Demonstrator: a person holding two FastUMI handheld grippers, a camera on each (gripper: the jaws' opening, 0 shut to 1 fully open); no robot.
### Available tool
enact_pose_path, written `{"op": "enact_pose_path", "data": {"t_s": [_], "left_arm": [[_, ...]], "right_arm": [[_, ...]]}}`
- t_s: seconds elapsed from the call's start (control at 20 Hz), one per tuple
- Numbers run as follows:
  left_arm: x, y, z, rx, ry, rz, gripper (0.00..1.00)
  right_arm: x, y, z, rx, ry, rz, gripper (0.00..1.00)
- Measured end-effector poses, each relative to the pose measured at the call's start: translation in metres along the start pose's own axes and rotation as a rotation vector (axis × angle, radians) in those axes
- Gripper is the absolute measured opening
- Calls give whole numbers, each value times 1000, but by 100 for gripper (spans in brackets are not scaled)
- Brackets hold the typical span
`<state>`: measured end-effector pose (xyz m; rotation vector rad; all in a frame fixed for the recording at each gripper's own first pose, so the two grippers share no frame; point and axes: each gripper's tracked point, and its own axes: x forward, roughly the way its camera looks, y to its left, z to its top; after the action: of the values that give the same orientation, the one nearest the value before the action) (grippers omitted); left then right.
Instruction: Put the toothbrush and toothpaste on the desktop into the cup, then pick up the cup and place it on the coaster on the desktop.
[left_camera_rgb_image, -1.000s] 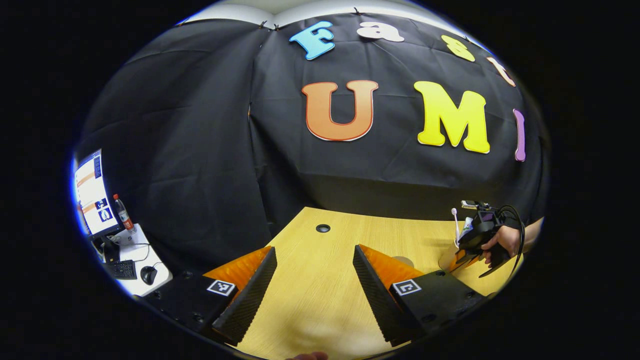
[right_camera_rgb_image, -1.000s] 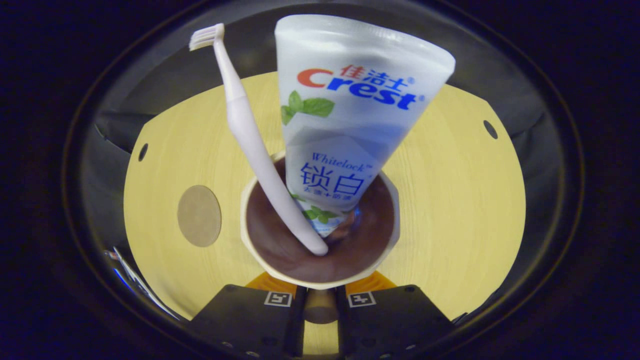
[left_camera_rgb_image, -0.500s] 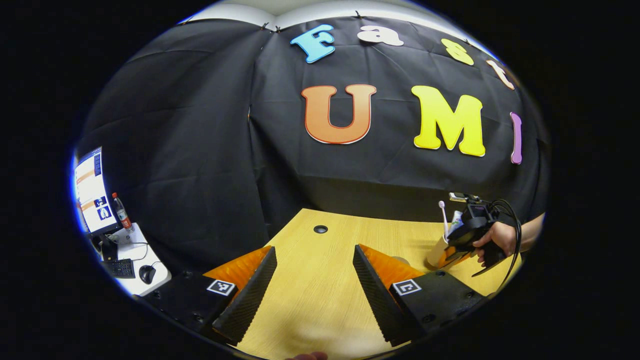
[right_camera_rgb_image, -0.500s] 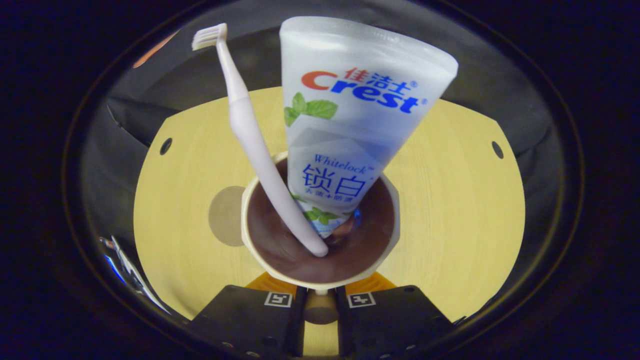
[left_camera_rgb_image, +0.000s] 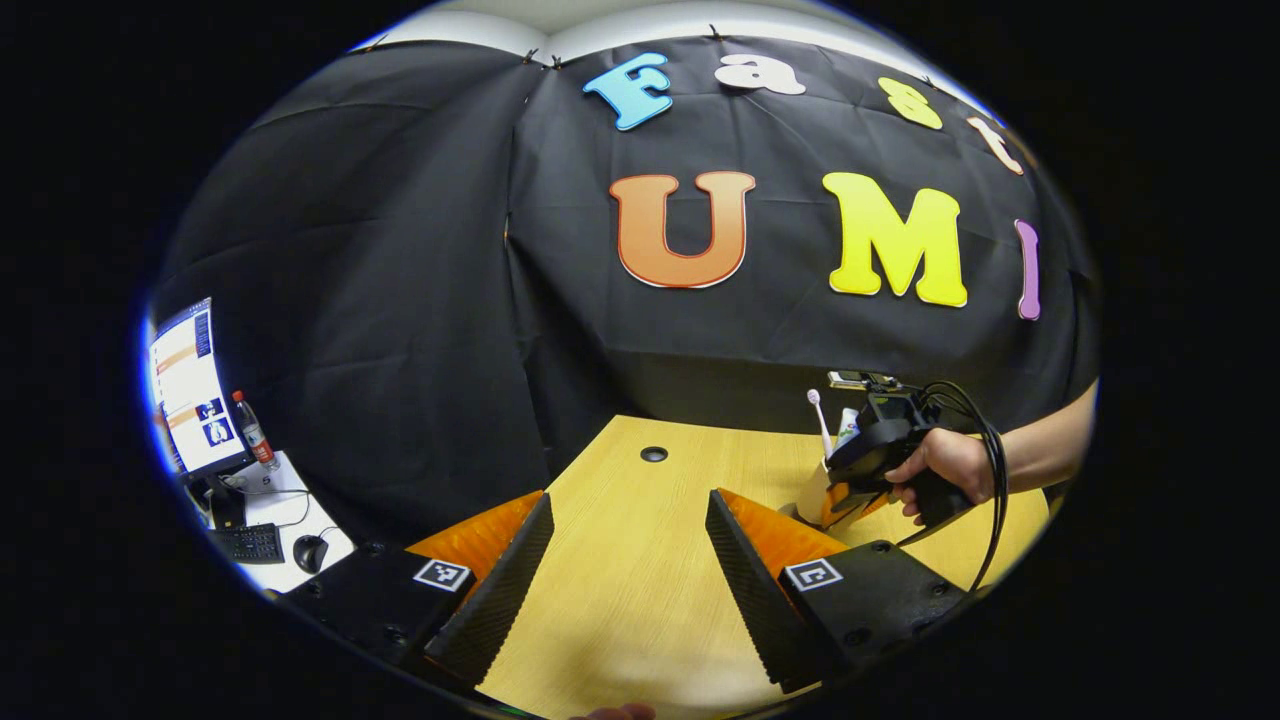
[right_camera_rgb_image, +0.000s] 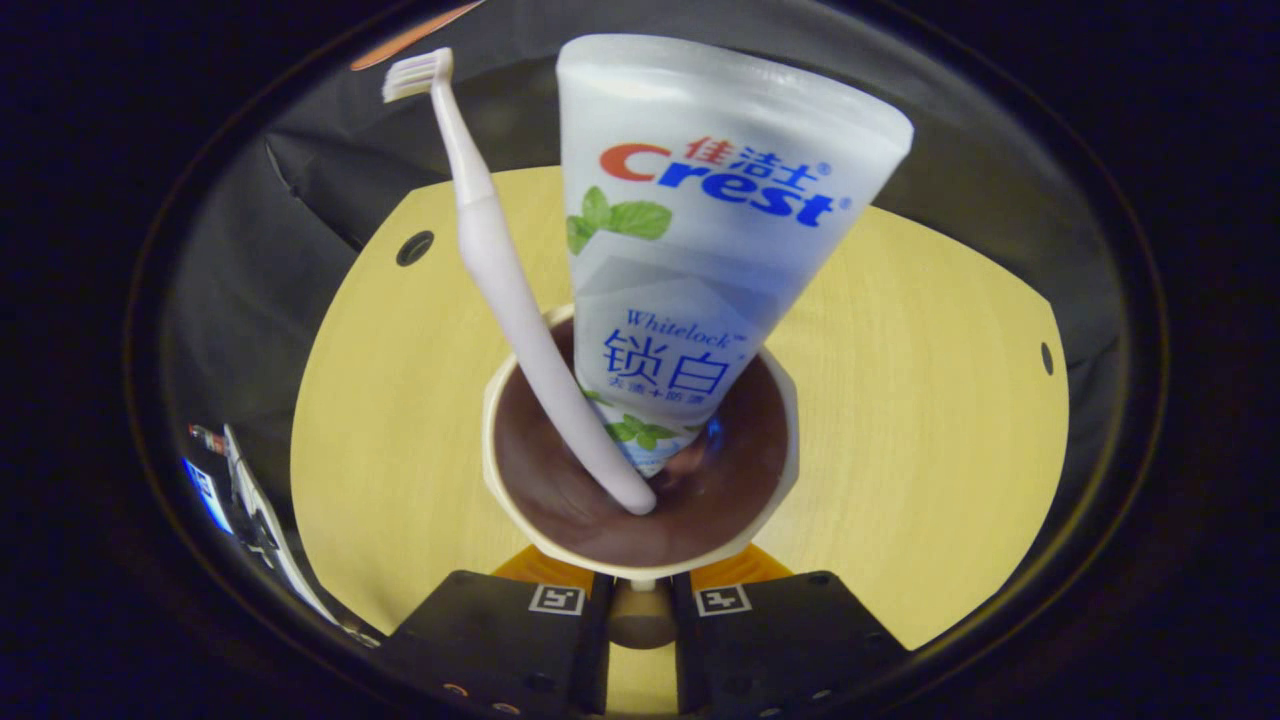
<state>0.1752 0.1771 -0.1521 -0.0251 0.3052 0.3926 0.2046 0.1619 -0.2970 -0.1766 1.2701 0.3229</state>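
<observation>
Holding cup (right_camera_rgb_image: 640, 470) in right fingers | toothbrush (right_camera_rgb_image: 500, 280), toothpaste (right_camera_rgb_image: 690, 230) inside | left fingers wide, empty

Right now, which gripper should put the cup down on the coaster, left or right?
The right gripper. It grips the cup by its rim, with the toothbrush and toothpaste inside. The left gripper is open, holds nothing, and sits apart from the cup.

Left gripper view is taken low over the desk (left_camera_rgb_image: 620, 600), faced toward the far wall. Right gripper view is aimed steeply down, close above the cup (right_camera_rgb_image: 640, 470). The desk and cup (left_camera_rgb_image: 812, 495) are shared.
</observation>
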Motion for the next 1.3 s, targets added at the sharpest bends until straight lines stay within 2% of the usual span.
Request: {"op": "enact_pose_path", "data": {"t_s": [0.1,0.2,0.35,0.65,0.7,0.75,0.85,0.9,0.95,1.0,1.1,1.3], "left_arm": [[-1,11,1,1,-4,14,100],[2,19,-4,-1,6,18,98],[3,27,-7,-1,19,19,98],[4,36,-6,-17,22,20,98],[4,36,-6,-19,25,16,98],[3,35,-5,-17,24,13,98],[2,32,-3,-6,20,0,98],[1,29,-1,0,15,-8,98],[1,25,2,7,11,-18,98],[-1,20,5,15,6,-27,98],[-4,8,14,40,-11,-48,98],[-14,-26,27,57,-38,-110,98]], "right_arm": [[-1,-2,0,-23,10,-16,24],[-3,-3,4,-31,13,-35,25],[-4,-7,3,-56,22,-90,24],[-6,-7,-3,2,45,-97,25],[-8,-11,-3,-10,48,-116,28],[-12,-12,-2,-16,42,-115,37],[-14,-6,-3,-3,34,-90,48],[-18,-5,-5,9,32,-79,65],[-24,-4,-7,22,30,-62,72],[-32,-2,-10,38,24,-42,88],[-46,0,-13,70,-3,0,96],[-87,-10,-20,111,-97,51,96]]}}
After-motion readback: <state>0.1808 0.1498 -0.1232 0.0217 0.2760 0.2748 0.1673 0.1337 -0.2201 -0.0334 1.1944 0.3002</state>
